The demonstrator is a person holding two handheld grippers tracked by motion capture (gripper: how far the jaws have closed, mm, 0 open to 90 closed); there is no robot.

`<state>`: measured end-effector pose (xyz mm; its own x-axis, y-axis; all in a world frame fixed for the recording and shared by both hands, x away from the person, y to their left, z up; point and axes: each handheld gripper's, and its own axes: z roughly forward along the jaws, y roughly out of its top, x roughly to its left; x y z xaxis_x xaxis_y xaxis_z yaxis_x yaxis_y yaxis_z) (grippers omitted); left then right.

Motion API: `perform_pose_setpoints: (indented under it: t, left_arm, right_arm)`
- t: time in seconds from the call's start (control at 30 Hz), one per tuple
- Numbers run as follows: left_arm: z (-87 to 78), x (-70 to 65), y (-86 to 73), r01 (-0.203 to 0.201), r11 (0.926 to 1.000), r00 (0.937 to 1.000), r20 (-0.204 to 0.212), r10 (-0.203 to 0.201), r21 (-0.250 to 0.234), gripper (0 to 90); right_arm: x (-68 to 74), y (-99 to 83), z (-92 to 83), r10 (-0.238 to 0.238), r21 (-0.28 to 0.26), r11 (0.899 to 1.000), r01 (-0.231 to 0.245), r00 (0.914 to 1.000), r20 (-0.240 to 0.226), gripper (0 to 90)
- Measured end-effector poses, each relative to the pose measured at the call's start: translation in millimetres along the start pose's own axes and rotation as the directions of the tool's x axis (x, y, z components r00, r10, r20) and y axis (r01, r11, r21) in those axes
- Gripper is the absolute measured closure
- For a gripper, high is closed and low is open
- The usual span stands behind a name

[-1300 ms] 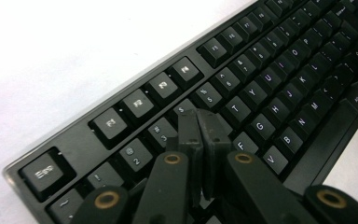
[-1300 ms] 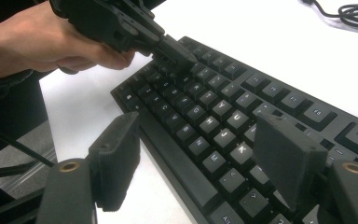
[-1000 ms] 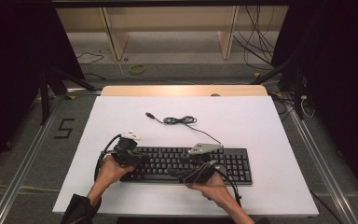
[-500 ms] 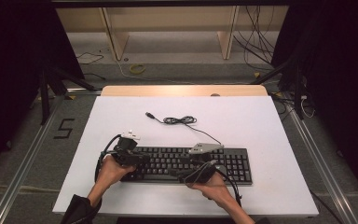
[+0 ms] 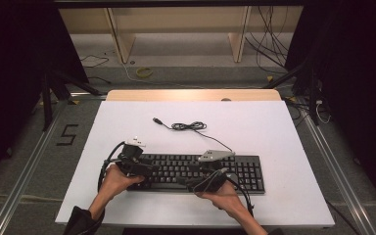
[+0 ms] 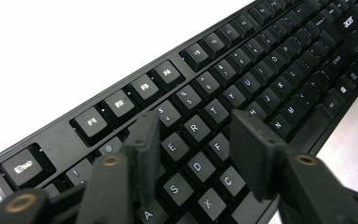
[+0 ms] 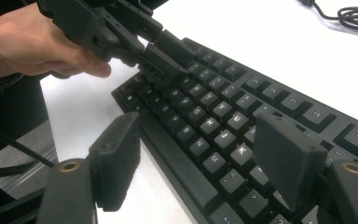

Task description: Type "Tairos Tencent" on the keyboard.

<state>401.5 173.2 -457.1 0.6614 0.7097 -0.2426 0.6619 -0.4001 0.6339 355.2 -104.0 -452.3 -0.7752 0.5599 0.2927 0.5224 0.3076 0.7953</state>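
Observation:
A black keyboard (image 5: 235, 171) lies across the near half of the white table (image 5: 274, 132). Its cable (image 5: 188, 126) is coiled behind it. My left gripper (image 5: 151, 169) hovers over the keyboard's left end, and the right gripper view shows it as well (image 7: 163, 56). In the left gripper view the left gripper (image 6: 193, 123) is open above the letter keys (image 6: 196, 128). Its jaws have just been opening, and nothing is held between them. My right gripper (image 5: 185, 184) is at the keyboard's front edge. In its own view the right gripper (image 7: 198, 126) is open, one jaw over the table and one over the keys.
Wooden shelving (image 5: 176, 29) stands beyond the far edge of the table. Loose cables (image 5: 269, 44) and a yellow ring (image 5: 144, 72) lie on the floor behind. A "5" mark (image 5: 67, 134) is on the floor at the left. Bare tabletop surrounds the keyboard.

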Motion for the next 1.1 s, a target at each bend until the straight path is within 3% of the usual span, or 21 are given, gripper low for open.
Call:
perform_pose_setpoints:
  t: [0.33, 0.7, 1.1]
  left_arm:
    - [-9.8, 0.8, -3.6, 0.033, 0.9981, 0.9994, 0.008, -0.032, -0.053, 42.0]
    - [-16.2, -0.5, -7.4, 0.028, 0.997, 0.9993, 0.025, -0.026, -0.073, 36.8]
    - [-19.9, -2.2, -10.7, 0.033, 0.9934, 0.9988, 0.039, -0.029, -0.11, 33.8]
  right_arm:
    - [0.5, 0.9, 0.7, -0.003, 0.0, 1.0, 0.003, 1.0, 0.0, 33.7]
    - [2.6, 2.3, 3.8, -0.02, 0.016, 1.0, 0.02, 0.9998, 0.008, 37.3]
    - [2.7, 5.3, 11.1, -0.027, 0.052, 0.998, 0.025, 0.9993, 0.025, 51.1]
